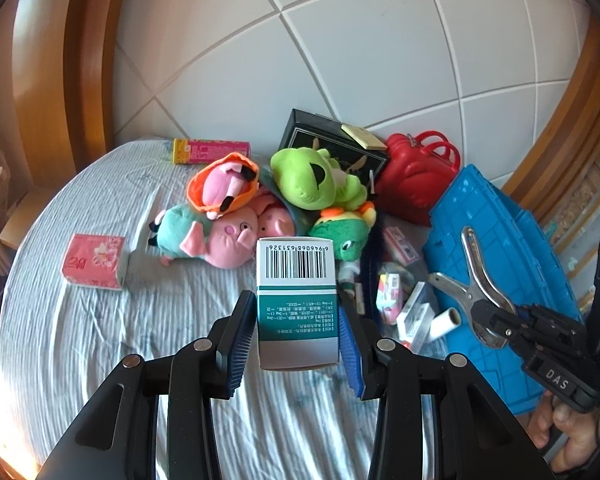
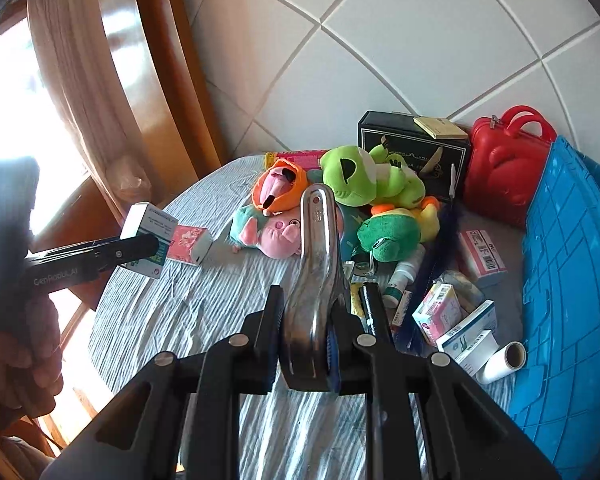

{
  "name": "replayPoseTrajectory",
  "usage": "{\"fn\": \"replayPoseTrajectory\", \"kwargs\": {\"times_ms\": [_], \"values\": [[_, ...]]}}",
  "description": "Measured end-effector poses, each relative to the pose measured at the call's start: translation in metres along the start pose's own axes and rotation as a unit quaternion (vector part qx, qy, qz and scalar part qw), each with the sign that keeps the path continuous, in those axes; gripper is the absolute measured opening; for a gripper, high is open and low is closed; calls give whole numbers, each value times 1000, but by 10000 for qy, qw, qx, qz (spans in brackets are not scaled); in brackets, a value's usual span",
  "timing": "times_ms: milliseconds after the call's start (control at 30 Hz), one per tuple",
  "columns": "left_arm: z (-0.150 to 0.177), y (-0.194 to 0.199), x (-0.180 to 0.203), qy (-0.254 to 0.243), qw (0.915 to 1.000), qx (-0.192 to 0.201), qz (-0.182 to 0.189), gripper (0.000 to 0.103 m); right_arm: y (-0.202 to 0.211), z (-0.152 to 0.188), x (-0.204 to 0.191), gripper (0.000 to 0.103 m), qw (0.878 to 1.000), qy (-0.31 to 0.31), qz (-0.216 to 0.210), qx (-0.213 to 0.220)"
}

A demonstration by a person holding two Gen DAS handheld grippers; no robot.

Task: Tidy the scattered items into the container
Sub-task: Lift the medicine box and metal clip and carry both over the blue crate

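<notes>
Holding: both grippers carry an item clear of the bed (image 1: 100,344), neither yet over the crate (image 1: 500,248).
Landmark: the blue crate, tipped on its side at the bed's right edge, ribbed wall facing the pile.
Left gripper (image 1: 298,328): clamped on a teal-and-white box (image 1: 296,280), barcode end pointing away, pads on its two long sides; well left of the crate.
Right gripper (image 2: 312,340): closed tight on a metal punch (image 2: 318,264), gripped near its pivot, handles jutting forward; just left of the crate's wall.
Left of crate: plush toys (image 1: 284,196) heaped together, small cartons (image 2: 452,316), a white roll (image 2: 504,360) touching the crate's near corner.
Behind crate: red case (image 1: 416,176), black box (image 1: 332,140) against the headboard.
Far from crate: pink tissue pack (image 1: 94,262), alone on the sheet.
Risk, box: the pads hold only its lower half, and thin card may buckle or pivot if swung fast, so it could drop short.
Risk, punch: smooth steel, heavy at the free end; I judge it likely to twist in the pads when tilted.
Risk, crate: its opening is not shown from here; if it faces sideways, released items may slide back out.
Risk, hands: both head for one crate, so the grippers could knock each other.
</notes>
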State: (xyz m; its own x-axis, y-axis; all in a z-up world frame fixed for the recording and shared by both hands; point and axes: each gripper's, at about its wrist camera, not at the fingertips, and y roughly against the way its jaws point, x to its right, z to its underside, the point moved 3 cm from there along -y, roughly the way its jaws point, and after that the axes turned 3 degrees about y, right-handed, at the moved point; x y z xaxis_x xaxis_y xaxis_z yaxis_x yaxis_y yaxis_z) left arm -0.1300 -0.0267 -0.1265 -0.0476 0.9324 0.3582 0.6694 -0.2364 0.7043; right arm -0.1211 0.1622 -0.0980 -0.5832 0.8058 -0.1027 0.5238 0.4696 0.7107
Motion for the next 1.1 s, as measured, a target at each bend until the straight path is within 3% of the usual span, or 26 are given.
{"fn": "replayPoseTrajectory", "kwargs": {"times_ms": [567, 1100], "values": [[-26, 20, 78, -126, 9990, 397, 135, 38, 57, -8, 44, 19, 9984, -108, -202, 514], [-45, 10, 192, -518, 9958, 546, 527, 39, 133, -9, 125, 19, 9939, -303, 41, 1064]]}}
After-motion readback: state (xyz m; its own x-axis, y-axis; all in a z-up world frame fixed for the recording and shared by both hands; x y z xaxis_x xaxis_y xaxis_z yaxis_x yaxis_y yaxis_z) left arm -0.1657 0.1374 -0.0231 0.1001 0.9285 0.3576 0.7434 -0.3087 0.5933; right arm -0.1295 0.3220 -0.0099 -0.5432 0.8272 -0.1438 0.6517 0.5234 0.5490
